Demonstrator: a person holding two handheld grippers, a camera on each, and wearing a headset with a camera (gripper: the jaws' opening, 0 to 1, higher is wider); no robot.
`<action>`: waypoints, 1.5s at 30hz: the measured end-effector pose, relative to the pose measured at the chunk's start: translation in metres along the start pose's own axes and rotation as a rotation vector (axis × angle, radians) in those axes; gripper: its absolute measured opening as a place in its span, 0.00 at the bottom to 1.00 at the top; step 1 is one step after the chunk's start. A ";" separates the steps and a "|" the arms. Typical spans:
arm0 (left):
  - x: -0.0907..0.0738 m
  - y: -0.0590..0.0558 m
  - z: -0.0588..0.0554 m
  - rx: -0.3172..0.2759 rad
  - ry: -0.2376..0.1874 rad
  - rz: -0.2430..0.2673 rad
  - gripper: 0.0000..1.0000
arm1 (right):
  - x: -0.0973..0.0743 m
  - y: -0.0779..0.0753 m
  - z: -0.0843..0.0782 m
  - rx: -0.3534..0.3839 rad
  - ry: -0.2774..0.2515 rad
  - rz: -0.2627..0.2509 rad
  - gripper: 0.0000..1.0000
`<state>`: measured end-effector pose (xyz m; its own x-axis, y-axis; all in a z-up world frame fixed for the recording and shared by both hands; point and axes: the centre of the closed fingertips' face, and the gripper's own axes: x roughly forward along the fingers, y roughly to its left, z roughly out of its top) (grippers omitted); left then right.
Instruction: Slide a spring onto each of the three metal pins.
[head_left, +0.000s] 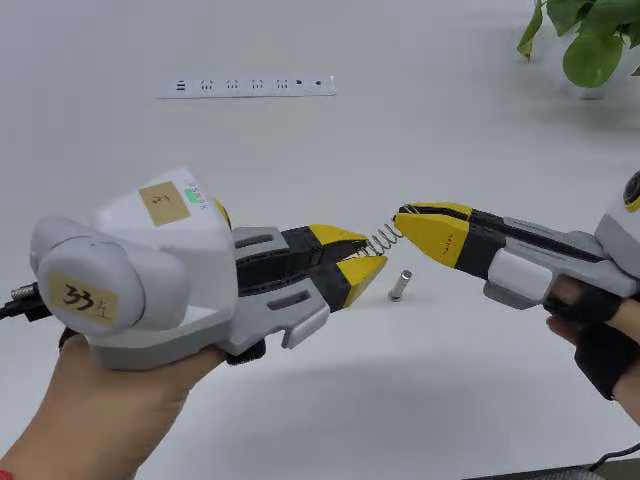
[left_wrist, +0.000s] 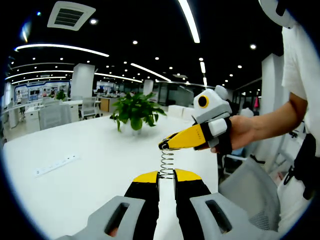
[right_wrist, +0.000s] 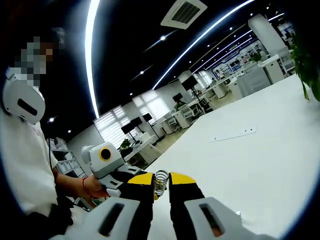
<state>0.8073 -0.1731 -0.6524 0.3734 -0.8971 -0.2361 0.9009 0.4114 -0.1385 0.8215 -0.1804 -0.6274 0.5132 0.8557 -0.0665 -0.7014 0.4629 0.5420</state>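
Spring (head_left: 386, 237) between left tongs (head_left: 374, 252), right tongs (head_left: 403, 216)

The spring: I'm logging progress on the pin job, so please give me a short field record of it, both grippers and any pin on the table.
spring: off the table, spanning the gap between the two gripper tips
left gripper: jaws closed on one end of the spring
right gripper: jaws closed on the other end
metal pin: on the white table below the spring, no spring on it
far side: power strip, potted plant
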 end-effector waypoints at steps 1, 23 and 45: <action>0.000 0.000 0.000 0.000 0.001 -0.001 0.11 | 0.000 0.000 0.000 -0.004 0.002 -0.001 0.12; 0.001 -0.003 -0.014 0.074 0.058 -0.014 0.12 | 0.007 0.008 -0.012 -0.185 0.137 -0.004 0.12; 0.001 -0.004 -0.023 0.133 0.106 -0.025 0.12 | 0.010 0.014 -0.020 -0.324 0.223 0.002 0.11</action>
<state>0.7988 -0.1725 -0.6742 0.3315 -0.8820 -0.3350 0.9335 0.3580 -0.0186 0.8067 -0.1612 -0.6368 0.4166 0.8696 -0.2651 -0.8406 0.4795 0.2518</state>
